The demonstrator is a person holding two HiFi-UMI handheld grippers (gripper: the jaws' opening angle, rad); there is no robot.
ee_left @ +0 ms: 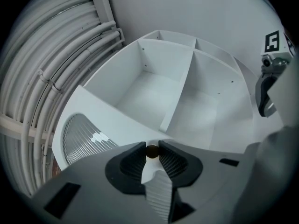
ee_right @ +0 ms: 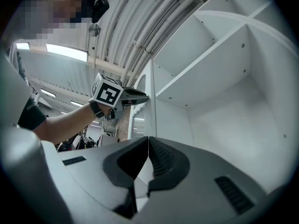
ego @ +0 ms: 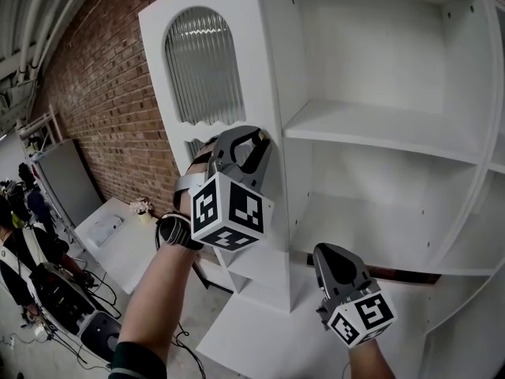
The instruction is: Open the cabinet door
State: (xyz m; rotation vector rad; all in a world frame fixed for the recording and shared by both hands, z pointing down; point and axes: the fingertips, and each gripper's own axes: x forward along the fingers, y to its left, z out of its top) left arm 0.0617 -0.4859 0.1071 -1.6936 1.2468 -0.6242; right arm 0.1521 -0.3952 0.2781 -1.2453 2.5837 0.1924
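1. Noting the right gripper [ego: 334, 253] nearest, low in front of the cabinet's lower section. Jaws pressed together, nothing between them, touching nothing visible. Idle in this step.
2. Next out, the left gripper [ego: 259, 139], at the free edge of the cabinet door [ego: 248, 54]. Jaws closed to a narrow gap on a small dark knob [ee_left: 152, 151], both tips bearing on it.
3. Door standing swung well out from the cabinet [ego: 473, 93], with the ribbed glass panel [ego: 201, 65] turned away from the shelves [ego: 379, 129] and the interior fully exposed.
4. Step in hand, as judged: the end of the opening pull, or holding the door at its open position. Largely done, by the look of it.
5. Next move, as judged, one of two:
   - a little more swing along the hinge arc, grip square on so small a knob to avoid slipping off;
   - or release, spreading the jaws and backing straight off without nudging the door.
6. Farthest, a brick wall [ego: 102, 93] beyond the door. No telling the clearance for further swing.
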